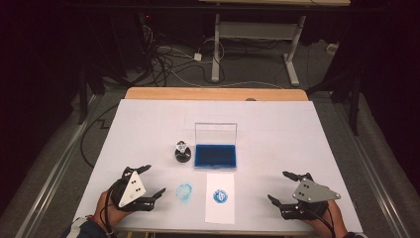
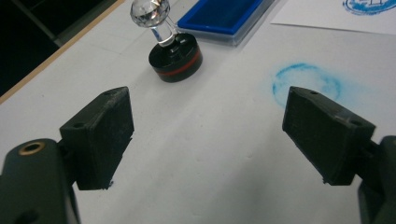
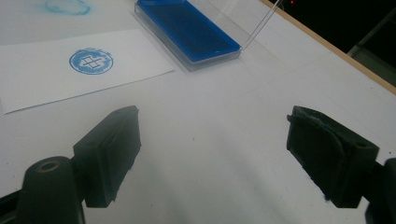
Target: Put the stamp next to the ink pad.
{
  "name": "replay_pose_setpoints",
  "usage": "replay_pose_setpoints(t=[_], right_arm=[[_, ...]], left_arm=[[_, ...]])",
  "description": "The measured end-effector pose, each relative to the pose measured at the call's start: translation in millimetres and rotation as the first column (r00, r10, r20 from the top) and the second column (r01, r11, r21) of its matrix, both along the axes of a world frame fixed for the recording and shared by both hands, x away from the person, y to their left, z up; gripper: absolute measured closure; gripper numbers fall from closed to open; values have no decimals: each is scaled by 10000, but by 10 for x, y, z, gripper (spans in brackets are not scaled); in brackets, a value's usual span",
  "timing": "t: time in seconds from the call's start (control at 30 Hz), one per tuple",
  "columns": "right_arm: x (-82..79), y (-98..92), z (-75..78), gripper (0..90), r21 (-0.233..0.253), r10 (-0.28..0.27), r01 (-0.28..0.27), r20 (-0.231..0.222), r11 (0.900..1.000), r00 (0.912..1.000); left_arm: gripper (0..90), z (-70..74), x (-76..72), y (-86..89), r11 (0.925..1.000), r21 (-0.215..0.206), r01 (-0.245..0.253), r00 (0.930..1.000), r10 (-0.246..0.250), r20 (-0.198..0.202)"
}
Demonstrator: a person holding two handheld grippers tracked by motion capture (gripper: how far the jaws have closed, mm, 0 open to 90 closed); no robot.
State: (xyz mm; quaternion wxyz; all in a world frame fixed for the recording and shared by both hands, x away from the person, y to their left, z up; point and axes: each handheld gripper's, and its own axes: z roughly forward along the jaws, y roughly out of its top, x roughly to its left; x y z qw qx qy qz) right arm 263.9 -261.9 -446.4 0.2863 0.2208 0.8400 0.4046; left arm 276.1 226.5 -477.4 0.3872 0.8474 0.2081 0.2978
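A round black stamp [image 1: 182, 151] [image 2: 174, 53] with a clear crystal knob stands upright on the white table, left of an open blue ink pad [image 1: 214, 155] [image 2: 219, 16] [image 3: 187, 30] whose clear lid stands up. In front of the pad lies a white sheet of paper [image 1: 220, 198] [image 3: 70, 70] with a round blue stamp print [image 1: 220, 196] [image 3: 91, 60]. A blue ink smudge [image 1: 184, 192] [image 2: 306, 84] marks the table beside the sheet. My left gripper [image 1: 147, 183] [image 2: 208, 135] rests open at the near left, empty. My right gripper [image 1: 283, 187] [image 3: 212, 149] rests open at the near right, empty.
The white sheet-covered table [image 1: 148, 129] has a wooden far edge [image 1: 213, 93]. Beyond it are a dark floor with cables [image 1: 168, 59] and a white desk frame [image 1: 257, 34]. The person's hands hold both grippers at the near edge.
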Motion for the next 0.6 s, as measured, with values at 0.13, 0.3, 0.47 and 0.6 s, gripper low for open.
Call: replay_pose_setpoints(t=[0.13, 0.3, 0.47, 0.6], right_arm=[[8, 1, -5, 173, 0, -8, 8, -20, 10000, 10000], [19, -4, -2, 173, -2, 25, -25, 19, 10000, 10000], [45, 13, -6, 173, -11, 27, -27, -18, 10000, 10000], [47, 16, -14, 173, -71, 34, -35, -71, 10000, 10000]], left_arm=[[159, 8, 8, 4, 9999, -108, -26, 10000, 26, 11], [159, 2, 20, 1, 9999, -141, -16, 10000, 16, -4], [159, -5, 41, 22, 9998, -202, -44, 10000, 44, 1], [160, -5, 50, 18, 9998, -173, -50, 10000, 50, -2]])
